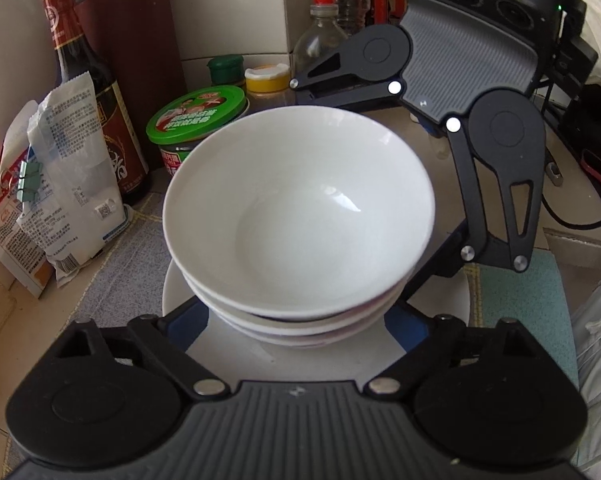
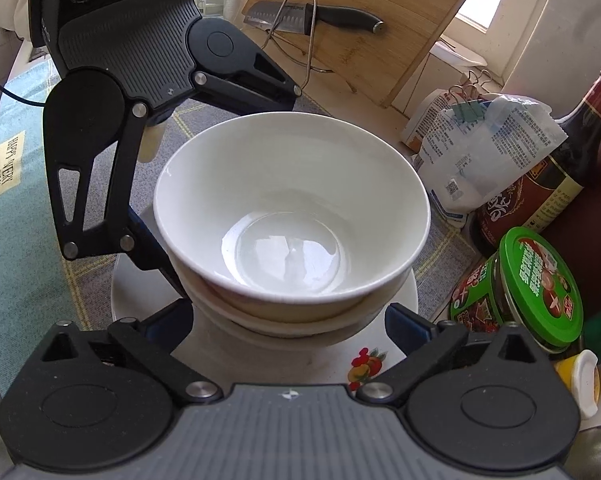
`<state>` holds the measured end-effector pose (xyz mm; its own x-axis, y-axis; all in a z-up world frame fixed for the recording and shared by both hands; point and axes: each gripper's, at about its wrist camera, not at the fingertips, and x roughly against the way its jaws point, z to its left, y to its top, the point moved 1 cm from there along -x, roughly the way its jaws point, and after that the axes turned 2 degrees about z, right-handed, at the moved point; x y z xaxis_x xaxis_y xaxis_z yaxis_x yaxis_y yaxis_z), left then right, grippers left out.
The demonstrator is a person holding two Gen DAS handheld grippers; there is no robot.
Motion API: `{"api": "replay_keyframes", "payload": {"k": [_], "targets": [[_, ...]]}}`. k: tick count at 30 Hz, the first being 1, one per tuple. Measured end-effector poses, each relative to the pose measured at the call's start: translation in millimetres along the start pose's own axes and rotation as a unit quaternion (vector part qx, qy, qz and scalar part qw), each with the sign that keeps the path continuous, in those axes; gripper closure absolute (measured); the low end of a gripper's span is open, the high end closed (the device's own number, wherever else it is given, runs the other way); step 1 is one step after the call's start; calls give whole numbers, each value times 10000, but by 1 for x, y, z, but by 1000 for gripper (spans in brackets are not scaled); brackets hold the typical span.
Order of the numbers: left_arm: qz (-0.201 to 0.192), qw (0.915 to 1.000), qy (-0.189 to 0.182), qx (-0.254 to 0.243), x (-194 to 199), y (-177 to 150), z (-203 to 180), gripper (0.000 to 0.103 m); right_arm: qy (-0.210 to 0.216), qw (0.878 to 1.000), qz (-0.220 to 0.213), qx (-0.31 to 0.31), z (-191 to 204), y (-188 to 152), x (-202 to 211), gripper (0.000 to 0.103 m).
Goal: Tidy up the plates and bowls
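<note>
White bowls (image 1: 298,216) sit stacked on a plate (image 1: 456,296) on the worktop (image 1: 4,320). Left gripper (image 1: 296,320) and right gripper (image 2: 288,320) flank the stack, jaws spread. Green-lidded jar (image 1: 198,114) and soy sauce bottle (image 1: 96,92) crowd just behind.

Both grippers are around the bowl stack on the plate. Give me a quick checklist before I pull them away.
1. Left gripper open, pads off the bowls: ok.
2. Right gripper open, pads off the bowls: ok.
3. Top bowl nested in the bowl stack: ok, slightly off-centre.
4. Stack resting on the plate: ok.
5. Plate fully on the cloth mat: cannot tell, far edge hidden.
6. Green-lidded jar clear of the right gripper's path: cannot tell, it stands close.
</note>
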<state>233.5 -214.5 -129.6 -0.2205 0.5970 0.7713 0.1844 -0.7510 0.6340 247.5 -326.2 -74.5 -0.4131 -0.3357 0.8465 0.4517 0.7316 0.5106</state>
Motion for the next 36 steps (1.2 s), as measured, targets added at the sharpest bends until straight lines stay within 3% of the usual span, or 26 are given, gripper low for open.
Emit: {"api": "replay_keyframes", "payload": {"k": [8, 15, 20, 24, 27, 29, 33, 36], "targets": [[32, 9992, 330, 244, 12, -12, -6, 6, -38, 10000, -58, -32, 7, 0, 7, 0], [-268, 9949, 848, 484, 33, -17, -20, 6, -212, 9996, -97, -186, 16, -2, 17, 0], [-748, 9860, 1141, 964, 46, -21, -31, 6, -510, 9969, -77, -591, 20, -2, 23, 0], [-1013, 9747, 1144, 1629, 57, -27, -31, 6, -923, 9907, -14, -1000, 29, 0, 34, 0], [-956, 9621, 1473, 2088, 64, -29, -30, 6, -1410, 9781, 227, -1515, 34, 3, 37, 0], [-925, 9511, 1801, 2334, 72, -34, -29, 6, -1708, 9636, 300, -2036, 37, 4, 41, 0], [-827, 9366, 1990, 2762, 89, -45, -29, 6, -2080, 9180, 163, -3373, 56, 2, 56, 0], [-712, 9264, 2046, 3080, 103, -53, -31, 6, -2402, 8753, 136, -4196, 79, 1, 64, 0]]}}
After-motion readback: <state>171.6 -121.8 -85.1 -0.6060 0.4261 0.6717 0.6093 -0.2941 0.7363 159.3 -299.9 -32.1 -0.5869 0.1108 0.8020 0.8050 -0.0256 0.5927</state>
